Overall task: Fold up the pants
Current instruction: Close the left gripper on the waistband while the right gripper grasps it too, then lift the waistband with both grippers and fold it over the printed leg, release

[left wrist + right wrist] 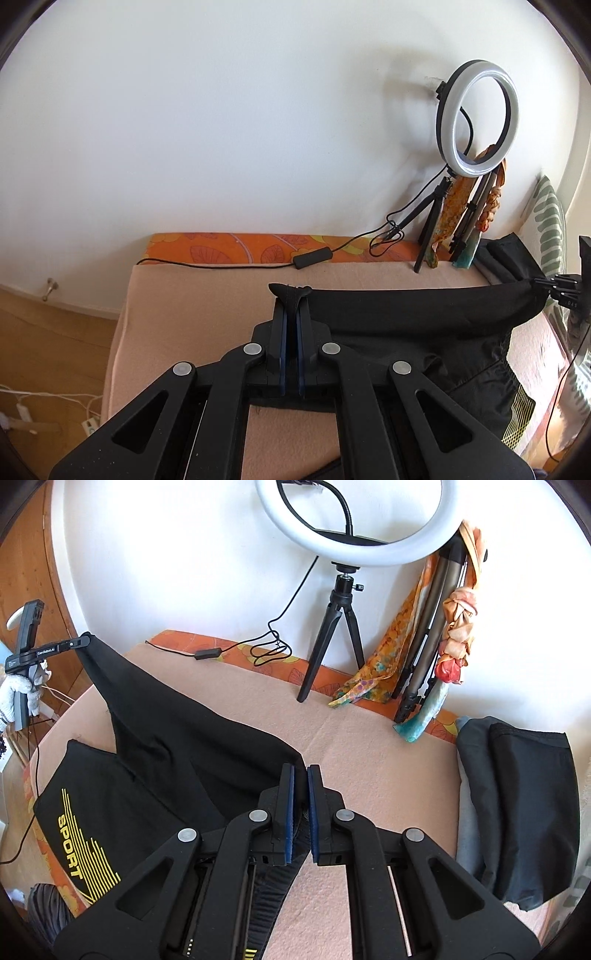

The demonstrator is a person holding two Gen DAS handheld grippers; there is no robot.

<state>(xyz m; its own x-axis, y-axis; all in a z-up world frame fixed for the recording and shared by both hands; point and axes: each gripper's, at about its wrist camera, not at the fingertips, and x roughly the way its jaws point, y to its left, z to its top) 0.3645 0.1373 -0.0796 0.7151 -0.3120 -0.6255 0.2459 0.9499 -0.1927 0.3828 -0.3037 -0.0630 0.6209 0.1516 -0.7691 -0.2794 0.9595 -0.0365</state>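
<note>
Claws (pixel 290 291) (pixel 300 771) pinch pants (pixel 192 738) (black, lifted).

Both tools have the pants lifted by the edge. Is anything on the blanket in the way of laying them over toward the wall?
Nothing visible lies on the bare blanket ahead of the pants. The ring light tripod and its cable sit along the wall edge, and a dark folded pile lies to the right.
</note>
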